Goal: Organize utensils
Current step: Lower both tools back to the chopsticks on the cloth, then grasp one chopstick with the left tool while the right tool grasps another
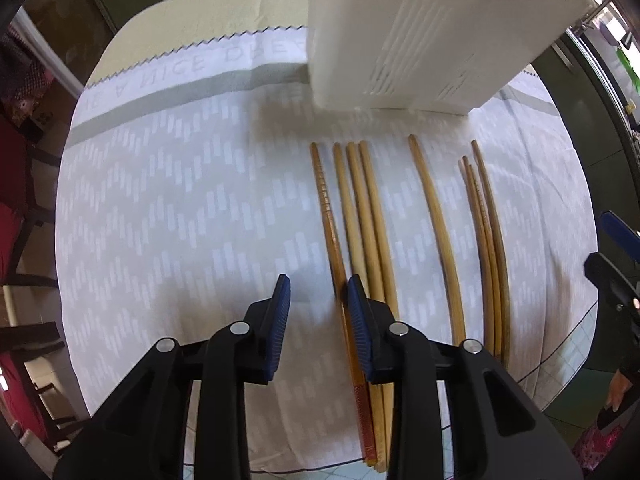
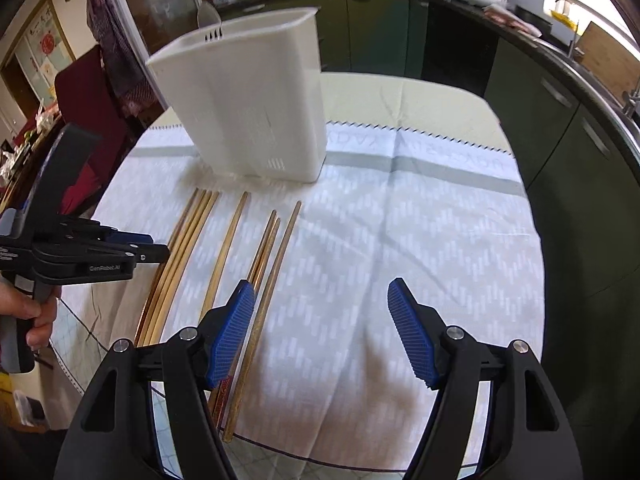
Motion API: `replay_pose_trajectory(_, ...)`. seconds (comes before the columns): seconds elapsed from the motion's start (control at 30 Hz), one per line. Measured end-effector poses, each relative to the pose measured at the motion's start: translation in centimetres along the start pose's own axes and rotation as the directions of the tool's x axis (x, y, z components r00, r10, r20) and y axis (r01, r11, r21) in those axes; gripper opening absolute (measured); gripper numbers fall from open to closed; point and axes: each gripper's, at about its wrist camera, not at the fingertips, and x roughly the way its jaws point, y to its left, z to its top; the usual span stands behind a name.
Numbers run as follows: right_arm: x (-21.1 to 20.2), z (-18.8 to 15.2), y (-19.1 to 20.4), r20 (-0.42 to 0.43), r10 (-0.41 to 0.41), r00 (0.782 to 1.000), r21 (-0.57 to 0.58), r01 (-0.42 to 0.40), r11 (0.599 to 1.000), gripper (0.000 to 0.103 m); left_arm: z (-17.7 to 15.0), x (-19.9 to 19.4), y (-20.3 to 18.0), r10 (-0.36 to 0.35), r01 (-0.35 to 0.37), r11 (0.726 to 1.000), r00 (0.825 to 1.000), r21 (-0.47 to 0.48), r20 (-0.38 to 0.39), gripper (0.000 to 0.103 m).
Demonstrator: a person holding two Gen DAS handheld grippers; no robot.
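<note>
Several wooden chopsticks lie side by side on the cloth, in a left bundle (image 1: pixel 362 216), a single one (image 1: pixel 436 232) and a right bundle of three (image 1: pixel 490 240). A white slotted utensil holder (image 1: pixel 420 32) stands just beyond their tips. My left gripper (image 1: pixel 318 290) hovers over the left bundle with its jaws part open. The darkest chopstick (image 1: pixel 330 224) runs just inside its right pad, untouched. My right gripper (image 2: pixel 320 292) is wide open above the cloth. The rightmost chopstick (image 2: pixel 276 272) passes beside its left pad, and the holder (image 2: pixel 248 112) stands ahead.
A white and grey patterned cloth (image 2: pixel 400 240) covers the round-cornered table. Dark green kitchen cabinets (image 2: pixel 560 140) curve round the far and right sides. A red chair (image 2: pixel 92 120) stands at the left. A hand (image 2: pixel 36 312) holds the left gripper (image 2: pixel 156 250).
</note>
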Motion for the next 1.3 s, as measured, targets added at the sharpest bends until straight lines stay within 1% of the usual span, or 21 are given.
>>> replay_pose_trajectory(0.03,0.3,0.0,0.1,-0.005,0.004,1.0,0.002,-0.004,1.0,0.069,-0.4,-0.4,0.9,-0.004,0.004,1.0,1.0,-0.003,0.0,0.029)
replay_pose_trajectory(0.2,1.4,0.6,0.9,-0.034,-0.001,0.999,-0.019,0.0,1.0,0.069,-0.1,-0.3,1.0,0.001,-0.001,1.0,1.0,0.006,0.007,0.029)
replay_pose_trajectory(0.23,1.8,0.8,1.0,-0.046,-0.004,0.999,-0.021,0.003,1.0,0.067,0.0,-0.3,1.1,0.004,-0.004,1.0,1.0,0.009,0.008,0.028)
replay_pose_trajectory(0.27,2.3,1.0,1.1,-0.063,-0.016,0.998,-0.023,0.015,1.0,0.064,0.0,-0.3,0.9,0.01,-0.011,1.0,1.0,0.015,0.008,0.025)
replay_pose_trajectory(0.3,2.6,1.1,1.3,-0.076,-0.028,0.997,-0.028,0.026,0.999,0.053,0.1,-0.2,0.7,0.015,-0.015,1.0,1.0,0.025,0.007,0.012)
replay_pose_trajectory(0.33,3.0,1.2,1.4,-0.093,-0.038,0.995,-0.035,0.035,0.999,0.043,0.1,-0.1,0.3,0.018,-0.018,0.999,1.0,0.03,0.005,0.009)
replay_pose_trajectory(0.4,4.2,1.4,1.9,-0.14,-0.039,0.989,-0.045,0.033,0.998,0.035,-0.2,0.0,0.0,0.026,-0.026,0.999,1.0,0.047,0.004,0.008)
replay_pose_trajectory(0.43,4.8,1.5,2.0,-0.163,-0.028,0.986,-0.043,0.021,0.999,0.032,-0.2,0.0,-0.1,0.026,-0.027,0.998,1.0,0.05,0.005,0.007)
replay_pose_trajectory(0.53,6.0,1.7,2.4,-0.195,-0.012,0.981,-0.033,0.006,0.999,0.031,-0.3,0.1,-0.3,0.025,-0.025,0.999,1.0,0.045,0.007,0.007)
replay_pose_trajectory(0.63,6.9,1.9,3.0,-0.219,0.003,0.976,-0.025,-0.009,1.0,0.026,-0.7,-0.1,0.5,0.036,-0.037,0.998,0.999,0.051,0.018,0.007)
replay_pose_trajectory(0.73,7.8,2.1,3.5,-0.234,-0.029,0.972,-0.037,0.021,0.999,0.023,-0.6,0.1,0.3,0.039,-0.04,0.997,0.999,0.059,0.023,0.007)
replay_pose_trajectory(0.8,8.2,2.3,3.7,-0.243,-0.033,0.969,-0.037,0.025,0.999,0.022,-0.6,0.1,0.3,0.04,-0.041,0.997,0.999,0.061,0.025,0.007)
replay_pose_trajectory(0.87,8.6,2.5,4.1,-0.253,-0.05,0.966,-0.048,0.039,0.998,0.018,-0.6,0.1,0.1,0.047,-0.049,0.997,0.998,0.068,0.03,0.007)
replay_pose_trajectory(0.93,9.0,2.7,4.9,-0.249,-0.076,0.965,-0.067,0.061,0.996,0.016,-0.7,-0.1,0.4,0.046,-0.048,0.997,0.998,0.064,0.035,0.007)
replay_pose_trajectory(1.1,9.5,3.0,5.3,-0.249,-0.07,0.966,-0.057,0.057,0.997,0.009,0.4,0.1,0.6,0.031,-0.033,0.998,0.999,0.052,0.033,0.007)
replay_pose_trajectory(1.17,9.4,3.0,5.0,-0.248,-0.056,0.967,-0.035,0.049,0.998,0.007,0.9,0.1,1.0,0.021,-0.022,0.999,0.999,0.049,0.033,0.007)
replay_pose_trajectory(1.23,8.6,2.8,4.4,-0.219,-0.047,0.975,-0.016,0.044,0.999,0.007,1.1,0.0,1.4,0.011,-0.013,0.999,0.999,0.049,0.039,0.007)
replay_pose_trajectory(1.3,7.3,2.7,3.8,-0.191,-0.02,0.981,0.0,0.021,1.0,0.007,1.3,-0.4,1.8,-0.001,-0.001,0.999,0.998,0.043,0.059,0.007)
